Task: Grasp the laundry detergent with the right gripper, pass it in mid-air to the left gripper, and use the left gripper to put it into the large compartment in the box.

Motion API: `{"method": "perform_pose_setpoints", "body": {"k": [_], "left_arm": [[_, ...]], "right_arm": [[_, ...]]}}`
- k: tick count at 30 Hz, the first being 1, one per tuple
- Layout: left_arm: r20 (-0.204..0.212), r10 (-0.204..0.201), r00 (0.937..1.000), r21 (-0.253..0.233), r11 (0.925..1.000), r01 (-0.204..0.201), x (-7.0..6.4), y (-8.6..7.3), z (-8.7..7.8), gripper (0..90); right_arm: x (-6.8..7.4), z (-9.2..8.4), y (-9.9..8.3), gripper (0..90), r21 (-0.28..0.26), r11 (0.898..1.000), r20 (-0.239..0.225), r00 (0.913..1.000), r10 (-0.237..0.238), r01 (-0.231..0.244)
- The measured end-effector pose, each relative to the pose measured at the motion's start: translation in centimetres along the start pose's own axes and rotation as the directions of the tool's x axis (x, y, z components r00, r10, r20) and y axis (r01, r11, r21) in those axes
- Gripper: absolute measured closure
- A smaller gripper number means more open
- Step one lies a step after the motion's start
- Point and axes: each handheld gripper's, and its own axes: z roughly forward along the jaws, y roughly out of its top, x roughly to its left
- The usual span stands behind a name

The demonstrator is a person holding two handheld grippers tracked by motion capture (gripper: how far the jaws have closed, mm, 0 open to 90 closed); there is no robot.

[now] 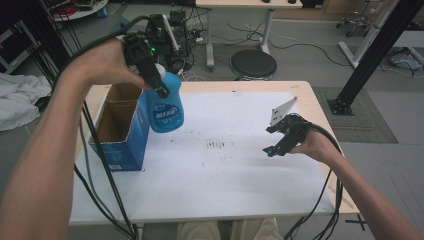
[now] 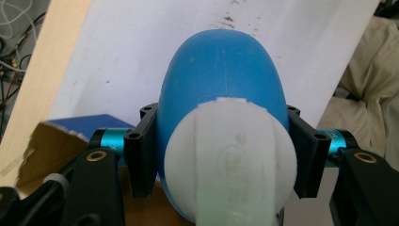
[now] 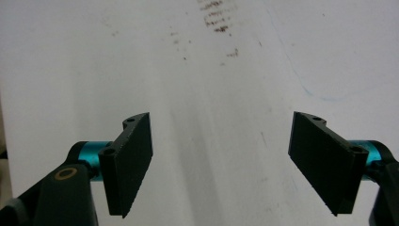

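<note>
Over the table's left edge: blue bottle hung above cardboard box.
Left gripper: clamped at bottle's neck.
Right gripper: jaws apart, empty.
Handling: probably smooth, slippery plastic; neck grip safest.

Two black jaws of the right gripper are seen spread wide apart, with nothing held between them. Teal fittings are seen behind each jaw. A white table surface lies beyond, marked by dark smudges toward twelve o'clock.
</note>
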Motion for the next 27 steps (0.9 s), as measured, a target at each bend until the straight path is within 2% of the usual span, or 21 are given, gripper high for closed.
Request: {"method": "perform_pose_setpoints", "body": {"k": [1,4,6,8,10,13,15,18,21,22,27], "left_arm": [[-0.002,-0.014,0.9999,-0.007,0.9999,0.014,0.3,-0.3,-0.3,38.3],[-0.013,-0.078,0.9969,-0.012,0.9969,0.078,1.3,-1.4,-1.2,38.3],[-0.03,-0.117,0.9927,0.005,0.9931,0.117,1.9,-2.0,-1.6,38.3],[-0.05,-0.158,0.9862,0.0,0.9875,0.158,2.5,-2.7,-2.0,38.3],[-0.065,-0.211,0.9754,0.004,0.9774,0.211,3.1,-3.4,-2.5,38.3],[-0.086,-0.285,0.9547,0.014,0.9578,0.287,3.8,-4.4,-2.9,38.4],[-0.097,-0.339,0.9357,0.001,0.9402,0.341,4.2,-5.1,-3.2,38.4],[-0.111,-0.37,0.9222,0.006,0.9277,0.373,4.6,-6.1,-3.5,38.4],[-0.136,-0.386,0.9122,0.002,0.9207,0.39,4.9,-6.8,-3.7,38.4],[-0.146,-0.38,0.9135,0.004,0.9232,0.384,4.9,-6.9,-3.7,38.5],[-0.189,-0.396,0.8987,0.013,0.9141,0.405,5.2,-7.7,-3.6,38.6]], "right_arm": [[0.0,0.0,-0.2,11.9,0.016,1.0,0.021,0.9998,0.004,-0.004],[0.0,-0.1,-0.7,11.9,0.046,0.999,0.031,0.9995,0.004,-0.005],[0.0,-0.1,-1.0,11.9,0.057,0.998,0.034,0.9994,0.006,-0.008],[0.1,-0.1,-1.2,11.9,0.068,0.998,0.041,0.9991,0.007,-0.01],[0.0,0.0,-1.5,11.9,0.068,0.998,0.05,0.9986,0.015,-0.019],[-0.1,0.0,-1.8,11.9,0.066,0.997,0.057,0.9979,0.029,-0.032],[-0.2,0.0,-2.0,11.9,0.064,0.997,0.061,0.9976,0.032,-0.036],[-0.3,0.0,-2.1,11.9,0.063,0.997,0.065,0.9971,0.039,-0.043],[-0.3,0.0,-2.2,11.9,0.065,0.997,0.069,0.9967,0.043,-0.048],[-0.3,0.0,-2.2,11.9,0.063,0.997,0.069,0.9968,0.039,-0.044],[-0.2,0.0,-2.4,11.9,0.064,0.997,0.073,0.9966,0.037,-0.042]]}}
